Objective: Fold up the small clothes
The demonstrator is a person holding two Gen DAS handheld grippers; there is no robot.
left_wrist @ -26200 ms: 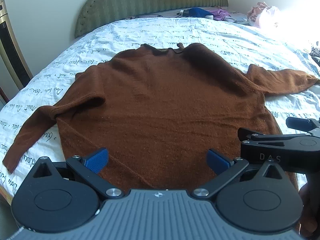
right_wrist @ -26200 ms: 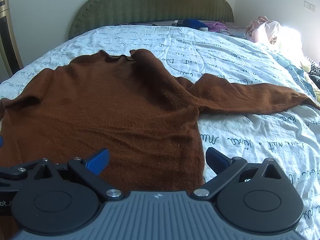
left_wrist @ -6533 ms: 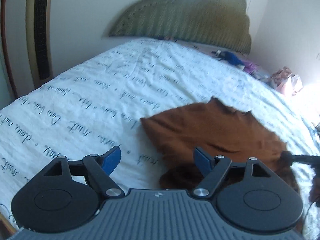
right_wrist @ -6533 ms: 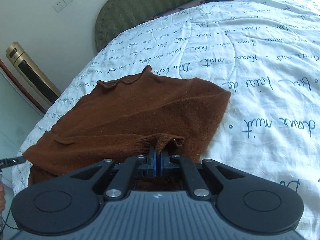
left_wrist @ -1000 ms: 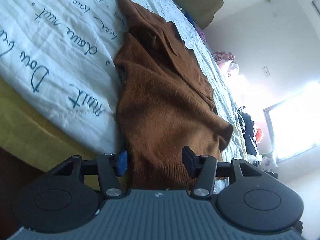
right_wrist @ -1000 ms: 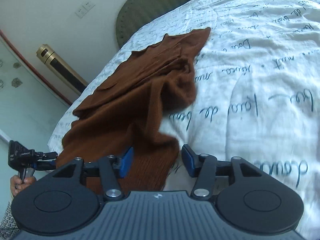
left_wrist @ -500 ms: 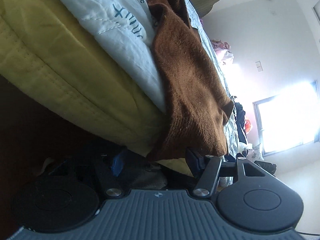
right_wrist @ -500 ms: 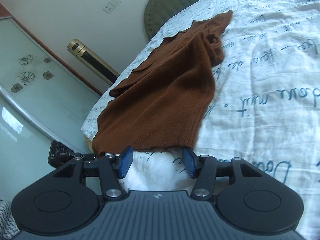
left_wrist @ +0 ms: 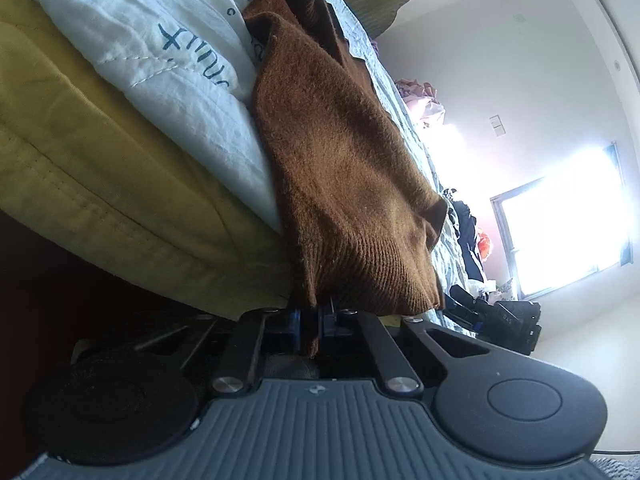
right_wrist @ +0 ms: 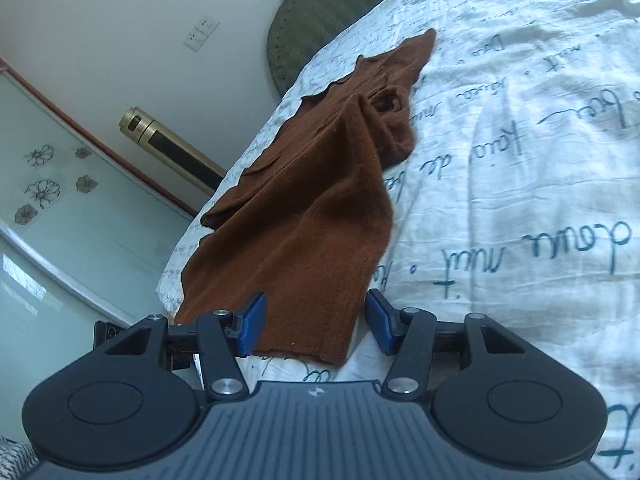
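Our left tool point(left_wrist: 309, 326) has just clamped the hem of the sweater point(left_wrist: 344, 184) hanging over the bed's point(right_wrist: 540, 184) foot edge, while our right tool point(right_wrist: 314, 326) gapes wide around the other hem corner, so we judge the lengthwise fold about to start.

Brown knit sweater point(right_wrist: 304, 216), folded lengthwise, sleeves tucked in, hem over the bed's edge

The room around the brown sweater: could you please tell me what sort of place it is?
Most likely a bedroom: the brown sweater lies on a bed with a script-printed white quilt and a green padded headboard.
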